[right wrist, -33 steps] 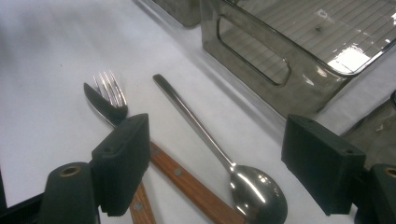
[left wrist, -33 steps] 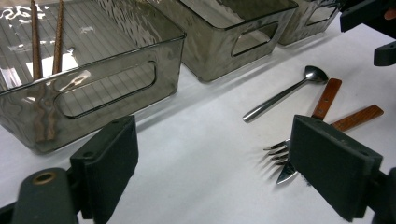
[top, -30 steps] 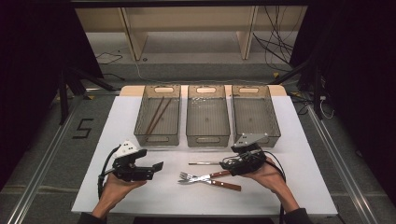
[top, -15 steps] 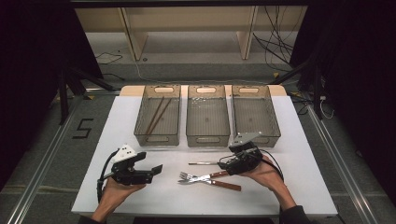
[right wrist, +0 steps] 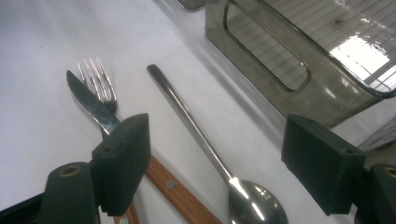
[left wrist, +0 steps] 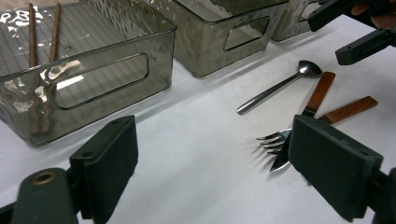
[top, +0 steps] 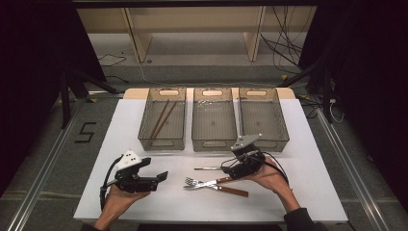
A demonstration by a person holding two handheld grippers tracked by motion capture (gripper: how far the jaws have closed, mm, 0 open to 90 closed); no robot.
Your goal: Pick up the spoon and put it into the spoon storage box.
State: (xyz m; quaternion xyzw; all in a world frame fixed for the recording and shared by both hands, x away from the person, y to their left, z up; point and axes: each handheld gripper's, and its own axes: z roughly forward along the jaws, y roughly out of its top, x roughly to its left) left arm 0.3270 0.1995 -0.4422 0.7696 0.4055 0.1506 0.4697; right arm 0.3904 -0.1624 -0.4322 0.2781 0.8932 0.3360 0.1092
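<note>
A white table (top: 308,192) is seen bearing three grey bins (top: 213,120); two chopsticks (top: 160,119) lie in the left one. The left gripper (left wrist: 212,158) is held wide, empty, near the fork tines. The right gripper (right wrist: 215,154) is held wide over the spoon (right wrist: 201,140), beside the knife (right wrist: 93,105) and fork (right wrist: 95,77).

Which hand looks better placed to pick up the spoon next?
The right. The right gripper hangs open directly over the spoon, with the spoon's handle running between its jaws. The left gripper is also open but sits off to the side, apart from the cutlery, with the fork and knife nearer to it.
</note>
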